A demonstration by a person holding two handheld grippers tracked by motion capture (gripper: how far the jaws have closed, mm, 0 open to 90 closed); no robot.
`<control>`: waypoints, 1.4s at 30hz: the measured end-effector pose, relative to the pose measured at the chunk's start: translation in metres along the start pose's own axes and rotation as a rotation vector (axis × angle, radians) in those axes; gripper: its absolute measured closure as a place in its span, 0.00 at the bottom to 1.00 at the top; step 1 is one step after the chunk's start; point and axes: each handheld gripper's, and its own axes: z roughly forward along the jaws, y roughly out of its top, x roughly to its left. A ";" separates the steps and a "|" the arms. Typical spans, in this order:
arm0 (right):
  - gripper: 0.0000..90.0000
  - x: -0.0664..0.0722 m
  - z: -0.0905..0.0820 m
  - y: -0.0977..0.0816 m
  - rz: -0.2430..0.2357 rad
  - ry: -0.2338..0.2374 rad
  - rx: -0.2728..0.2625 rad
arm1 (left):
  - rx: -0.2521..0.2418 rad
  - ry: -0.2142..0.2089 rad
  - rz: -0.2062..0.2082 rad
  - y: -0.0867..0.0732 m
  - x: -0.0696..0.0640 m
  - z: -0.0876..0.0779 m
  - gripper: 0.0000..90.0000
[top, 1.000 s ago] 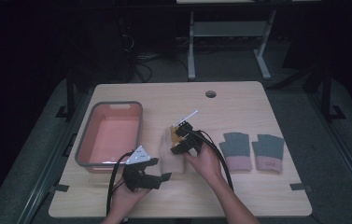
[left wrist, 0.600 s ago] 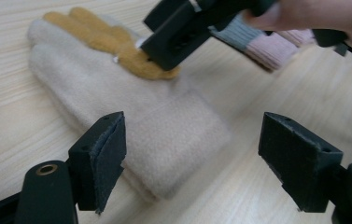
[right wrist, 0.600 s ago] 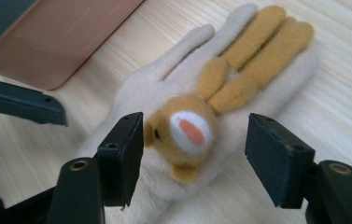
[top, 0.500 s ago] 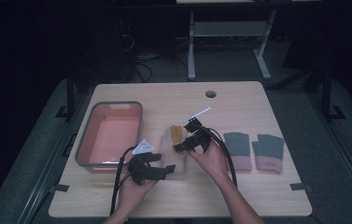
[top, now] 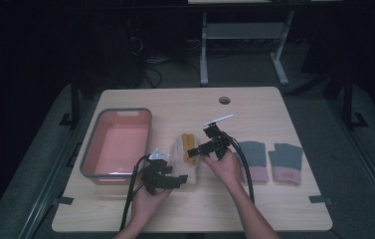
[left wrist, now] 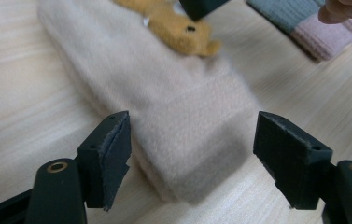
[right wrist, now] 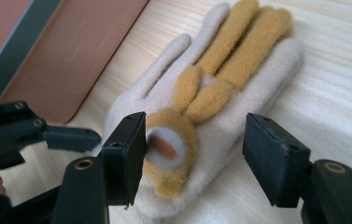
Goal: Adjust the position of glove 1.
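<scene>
Though flanked by tools — glove (top: 187, 154) cuff edge free

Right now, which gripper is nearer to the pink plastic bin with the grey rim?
Left. The left gripper sits just off the pink plastic bin at its near right corner; the right gripper is farther right, over the fuzzy cream glove.

Left tongs (top: 175, 180) low, jaws apart, just closing slightly. Right tongs (top: 195, 151) low, jaws apart, likewise narrowing.

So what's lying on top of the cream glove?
An orange-brown plush figure lies on the cream glove, with a white patch at its lower end. The table beneath the glove is covered.
</scene>
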 end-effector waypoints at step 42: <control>0.57 -0.008 0.006 0.001 -0.019 -0.003 0.007 | 0.021 -0.071 -0.095 0.015 0.010 0.026 0.42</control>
